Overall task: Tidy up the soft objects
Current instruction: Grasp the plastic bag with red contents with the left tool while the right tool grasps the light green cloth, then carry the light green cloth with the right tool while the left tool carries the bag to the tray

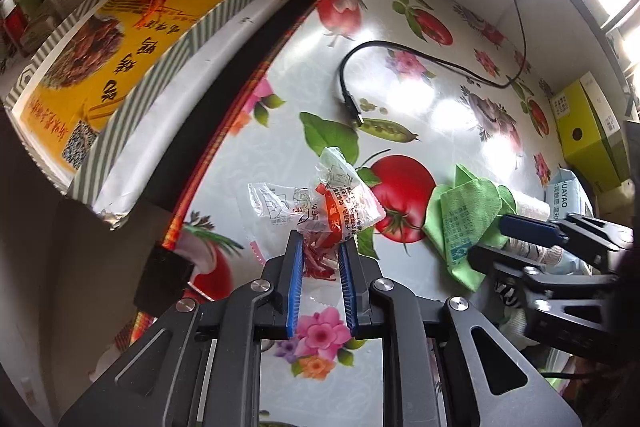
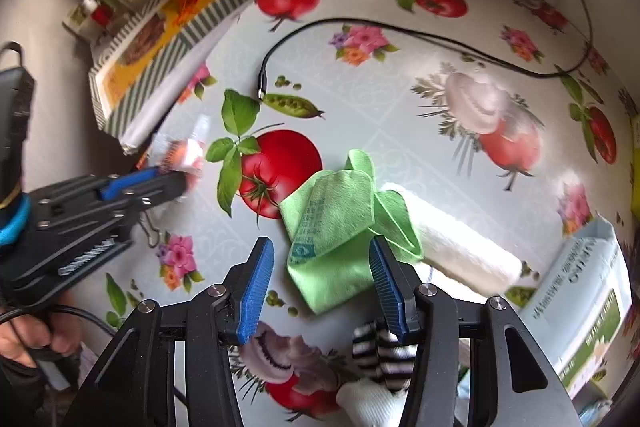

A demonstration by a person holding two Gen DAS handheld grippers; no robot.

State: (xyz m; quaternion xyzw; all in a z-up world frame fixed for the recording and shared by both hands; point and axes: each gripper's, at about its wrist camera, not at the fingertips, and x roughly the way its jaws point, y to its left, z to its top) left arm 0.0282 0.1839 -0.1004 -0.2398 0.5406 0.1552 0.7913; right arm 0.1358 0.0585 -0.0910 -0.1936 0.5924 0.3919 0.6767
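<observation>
My left gripper (image 1: 319,254) is shut on a crumpled clear plastic wrapper (image 1: 340,199) with orange print and red bits inside, held just above the fruit-print tablecloth. It shows blurred in the right wrist view (image 2: 180,153). A second clear wrapper (image 1: 272,205) lies just left of it. A folded green cloth (image 2: 336,227) lies on the table; it also shows in the left wrist view (image 1: 468,223). My right gripper (image 2: 322,259) is open with its fingers on either side of the cloth's near part. A white rolled towel (image 2: 456,243) lies right of the cloth.
A black USB cable (image 1: 400,59) curls across the table. A yellow printed tray with striped rim (image 1: 132,67) stands at the left, off the table edge. A yellow-green box (image 1: 588,131) and a pale blue packet (image 2: 580,291) sit at the right. A striped sock (image 2: 380,351) lies under my right gripper.
</observation>
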